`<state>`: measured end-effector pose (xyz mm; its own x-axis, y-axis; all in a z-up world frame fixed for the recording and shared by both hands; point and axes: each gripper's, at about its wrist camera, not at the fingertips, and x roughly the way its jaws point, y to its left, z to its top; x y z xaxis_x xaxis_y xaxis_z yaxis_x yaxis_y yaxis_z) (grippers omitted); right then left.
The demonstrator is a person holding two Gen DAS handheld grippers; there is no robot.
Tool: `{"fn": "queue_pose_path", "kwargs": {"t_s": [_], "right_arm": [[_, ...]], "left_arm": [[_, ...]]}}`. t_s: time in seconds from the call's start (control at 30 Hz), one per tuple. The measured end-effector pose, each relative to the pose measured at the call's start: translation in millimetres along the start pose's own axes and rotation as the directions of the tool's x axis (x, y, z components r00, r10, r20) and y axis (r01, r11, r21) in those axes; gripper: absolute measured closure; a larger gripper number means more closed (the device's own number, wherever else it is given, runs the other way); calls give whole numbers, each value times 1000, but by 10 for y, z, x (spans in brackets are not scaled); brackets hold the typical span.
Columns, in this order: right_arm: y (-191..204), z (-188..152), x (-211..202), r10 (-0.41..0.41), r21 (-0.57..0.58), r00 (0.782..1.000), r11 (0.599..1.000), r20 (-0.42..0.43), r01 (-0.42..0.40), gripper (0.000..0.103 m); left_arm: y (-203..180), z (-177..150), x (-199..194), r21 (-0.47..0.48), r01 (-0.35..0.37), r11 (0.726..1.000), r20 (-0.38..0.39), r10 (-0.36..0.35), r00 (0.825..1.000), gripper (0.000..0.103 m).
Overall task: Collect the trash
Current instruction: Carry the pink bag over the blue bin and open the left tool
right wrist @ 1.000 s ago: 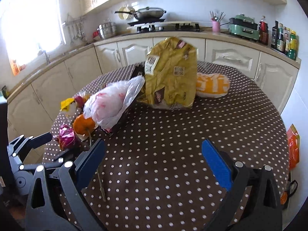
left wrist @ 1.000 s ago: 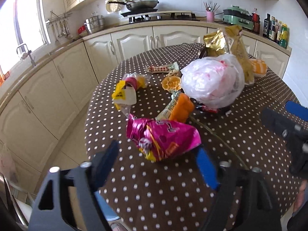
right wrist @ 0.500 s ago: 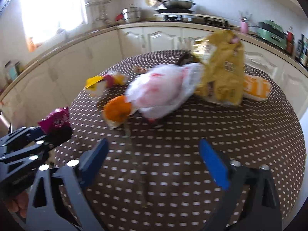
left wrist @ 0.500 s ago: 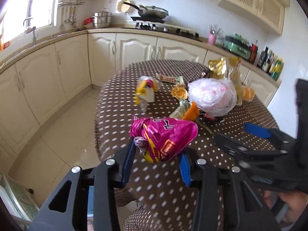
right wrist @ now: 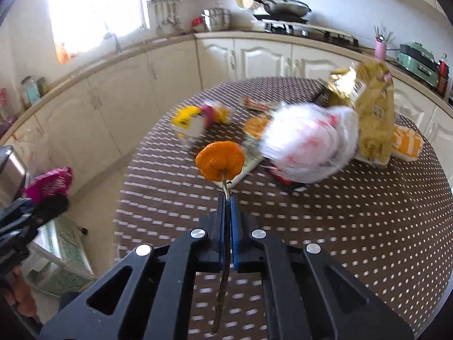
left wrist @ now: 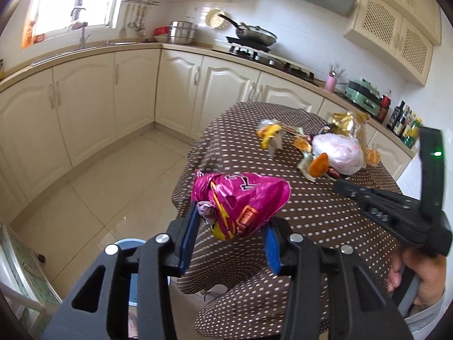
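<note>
My left gripper (left wrist: 230, 232) is shut on a crumpled pink snack bag (left wrist: 240, 202) and holds it in the air off the table's near-left edge; the bag also shows in the right wrist view (right wrist: 49, 184). My right gripper (right wrist: 228, 212) is shut on the thin stem (right wrist: 225, 187) of an orange dried flower head (right wrist: 220, 160), held above the brown dotted tablecloth (right wrist: 339, 226). More trash lies on the table: a white plastic bag (right wrist: 305, 147), a yellow wrapper (right wrist: 189, 120), gold bags (right wrist: 373, 113).
A blue-rimmed bin (left wrist: 133, 255) stands on the tiled floor below my left gripper. Cream kitchen cabinets (left wrist: 85, 99) run around the room. A small rack (right wrist: 62, 266) stands on the floor at the left. A hob with a pan (left wrist: 254, 35) is at the back.
My left gripper has lifted the pink bag off the table and drawn it back to the left. My right gripper has shut on the flower stem and lifted it.
</note>
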<state>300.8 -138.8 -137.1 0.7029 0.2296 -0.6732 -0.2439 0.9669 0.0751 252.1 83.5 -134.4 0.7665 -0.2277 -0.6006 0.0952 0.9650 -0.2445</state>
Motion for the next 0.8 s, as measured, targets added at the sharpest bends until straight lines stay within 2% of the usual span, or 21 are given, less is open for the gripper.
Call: {"fn": "queue_pose_path", "kwargs": {"t_s": [0.17, 0.27, 0.33, 0.4, 0.5, 0.57, 0.6, 0.67, 0.8], "right_arm": [[538, 116, -114, 105, -73, 994, 992, 40, -102, 100], [935, 146, 3, 190, -132, 982, 973, 11, -187, 100], [1188, 124, 189, 233, -159, 972, 959, -37, -235, 100], [1414, 67, 414, 274, -173, 957, 943, -92, -286, 100], [1763, -112, 1013, 314, -166, 924, 921, -220, -353, 100], [1899, -233, 1326, 311, -155, 907, 919, -284, -363, 100], [1969, -317, 1558, 319, -133, 888, 916, -330, -379, 100], [2064, -424, 1870, 314, -115, 867, 916, -387, -383, 100], [2243, -570, 2409, 305, -93, 835, 918, -458, -386, 100]], "left_arm": [[380, -76, -61, -54, -31, 998, 2, 32, 1000, 62], [677, -150, -47, -96, -68, 993, -11, 67, 998, 62], [868, -211, -16, -124, -98, 987, -26, 95, 995, 62], [1117, -300, 41, -161, -131, 978, -54, 124, 991, 62], [1467, -449, 210, -203, -194, 960, -110, 174, 979, 62], [1643, -552, 325, -221, -220, 950, -146, 190, 971, 62], [1773, -627, 417, -241, -231, 943, -174, 192, 966, 62], [1978, -745, 585, -267, -249, 931, -218, 193, 957, 62], [2305, -905, 877, -297, -279, 913, -291, 191, 937, 62]]}}
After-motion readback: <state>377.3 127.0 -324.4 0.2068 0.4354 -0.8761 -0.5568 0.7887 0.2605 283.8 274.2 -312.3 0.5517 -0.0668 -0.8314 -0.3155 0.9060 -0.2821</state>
